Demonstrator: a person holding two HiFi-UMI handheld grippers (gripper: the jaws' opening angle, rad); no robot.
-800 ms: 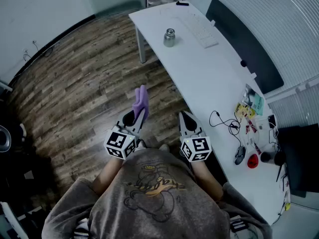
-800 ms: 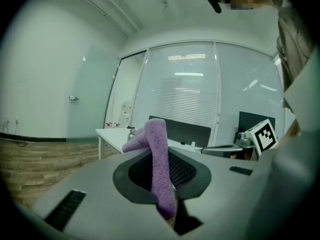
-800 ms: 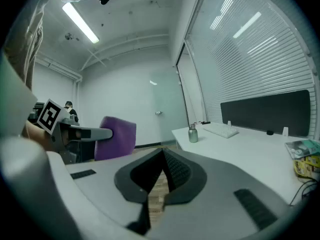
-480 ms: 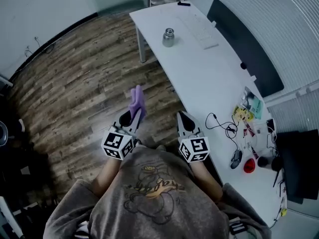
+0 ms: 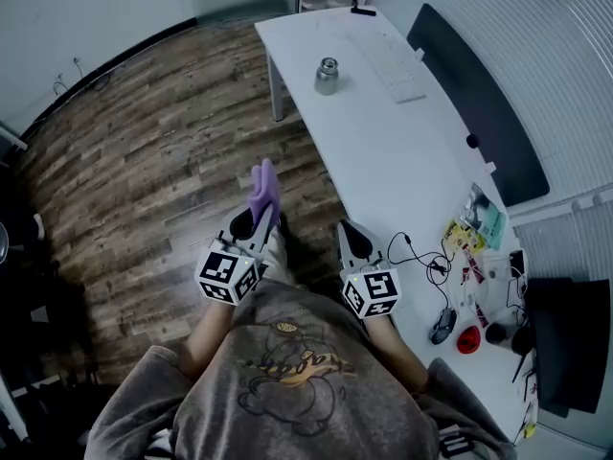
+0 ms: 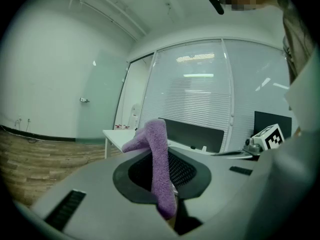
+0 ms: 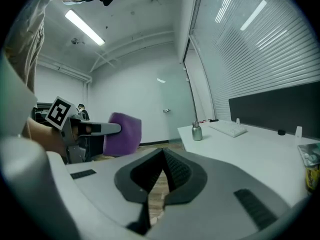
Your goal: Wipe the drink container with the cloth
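Between my left gripper's (image 6: 167, 204) pads a purple cloth (image 6: 161, 169) is pinched at its lower end; the rest stands up out of the jaws and flops over at the top, its free end hanging toward the left. My right gripper (image 7: 161, 173) holds nothing: its two ribbed pads meet tip to tip, with only a sliver of wood floor (image 5: 144, 161) showing under them. Both grippers sit close in front of my chest, side by side and apart from each other, both aimed a little below level and toward the far end of the room. From above, the cloth's tip reaches out ahead of the left jaws over bare planks. Just to the right of my right gripper runs the long near edge of the white table (image 5: 383, 161), so that hand has little room on that side, while the left hand has open floor ahead and to the left, out to the dark skirting along the wall. The drink container (image 5: 328, 76), a small metal flask with a cap, stands upright near the table's far left corner, close to the long edge and above the table leg (image 5: 278, 94), well apart from both grippers. Beside it on its right lies a white keyboard (image 5: 390, 63), with bare tabletop between them. Along the table's far side stands a dark panel (image 5: 479, 103). Nearer me, toward the right end, lie a looped cable (image 5: 412, 257), a mouse (image 5: 442, 326) and some small clutter.
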